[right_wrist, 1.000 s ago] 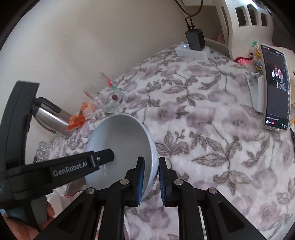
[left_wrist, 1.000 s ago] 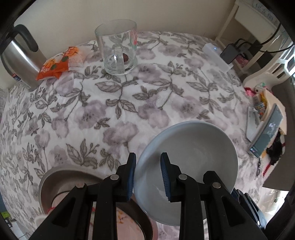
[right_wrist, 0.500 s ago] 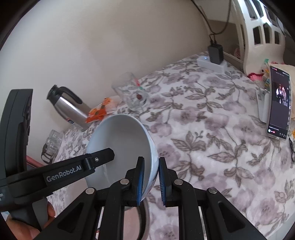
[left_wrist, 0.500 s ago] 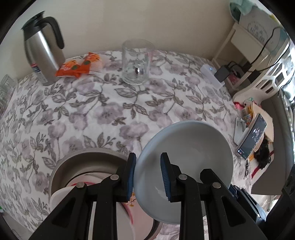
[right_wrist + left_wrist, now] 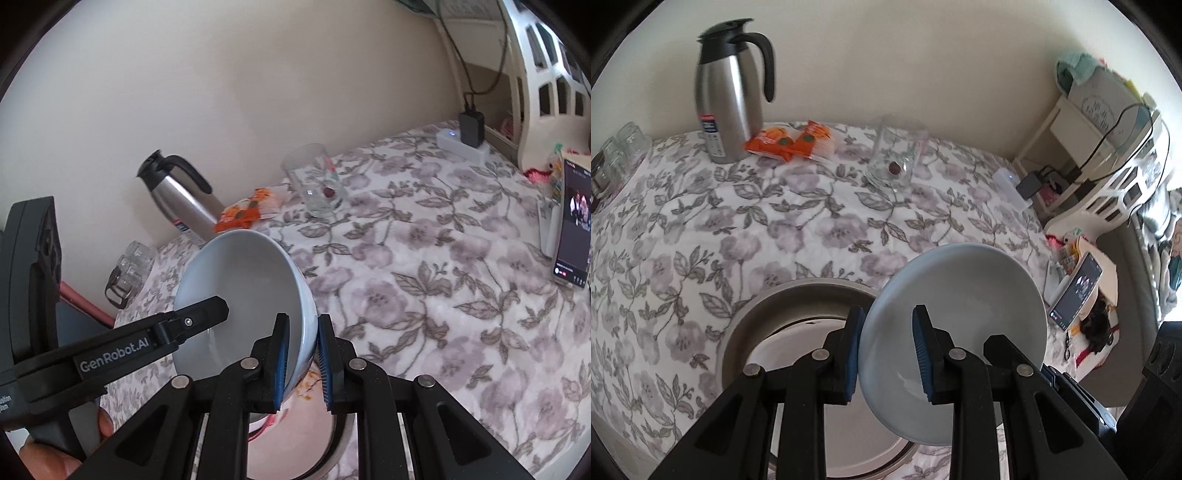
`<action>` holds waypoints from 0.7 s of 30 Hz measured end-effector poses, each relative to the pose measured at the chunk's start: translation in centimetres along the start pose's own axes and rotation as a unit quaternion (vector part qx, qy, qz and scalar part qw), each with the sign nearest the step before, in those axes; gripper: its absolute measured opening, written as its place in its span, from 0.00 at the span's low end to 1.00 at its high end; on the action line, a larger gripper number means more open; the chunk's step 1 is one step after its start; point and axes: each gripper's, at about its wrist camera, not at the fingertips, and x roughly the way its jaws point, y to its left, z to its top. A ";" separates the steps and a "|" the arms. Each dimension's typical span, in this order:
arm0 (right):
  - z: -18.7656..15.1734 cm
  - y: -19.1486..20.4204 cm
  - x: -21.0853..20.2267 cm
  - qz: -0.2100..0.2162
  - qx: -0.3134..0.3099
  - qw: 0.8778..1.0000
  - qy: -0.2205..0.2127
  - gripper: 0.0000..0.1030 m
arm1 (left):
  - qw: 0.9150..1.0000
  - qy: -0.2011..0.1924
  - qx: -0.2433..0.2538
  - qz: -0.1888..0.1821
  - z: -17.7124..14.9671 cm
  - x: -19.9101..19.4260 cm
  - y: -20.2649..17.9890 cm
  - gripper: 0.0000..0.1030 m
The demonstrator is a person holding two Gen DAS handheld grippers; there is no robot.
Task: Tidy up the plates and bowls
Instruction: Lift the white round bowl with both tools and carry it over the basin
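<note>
Left wrist view: sitting behind its own fingers point(image 5: 855, 350), looking down steeply along them at the flowered tabletop point(image 5: 775, 229).
Right wrist view: riding behind its fingers point(image 5: 327, 369), facing down and across the tabletop point(image 5: 424, 277) toward the wall.
Nearness: both are sitting close on the pale bowl point(image 5: 960, 314) between the fingers.
Shared: both are showing the bowl point(image 5: 243, 273), steel jug point(image 5: 727, 96), glass mug point(image 5: 895, 158), orange packet point(image 5: 790, 142) and phone point(image 5: 1075, 295) beyond the fingers.
</note>
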 end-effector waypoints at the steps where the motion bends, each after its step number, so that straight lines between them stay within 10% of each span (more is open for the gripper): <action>1: -0.1 0.5 -0.1 0.002 -0.005 1.000 0.000 0.16 | 1.000 -0.007 -0.004 -0.001 -0.2 -0.5 0.4 0.27; 21: -2.6 7.2 -0.3 0.017 -0.088 0.996 0.011 0.16 | 0.993 -0.082 -0.084 -0.034 -3.7 -6.1 7.4 0.27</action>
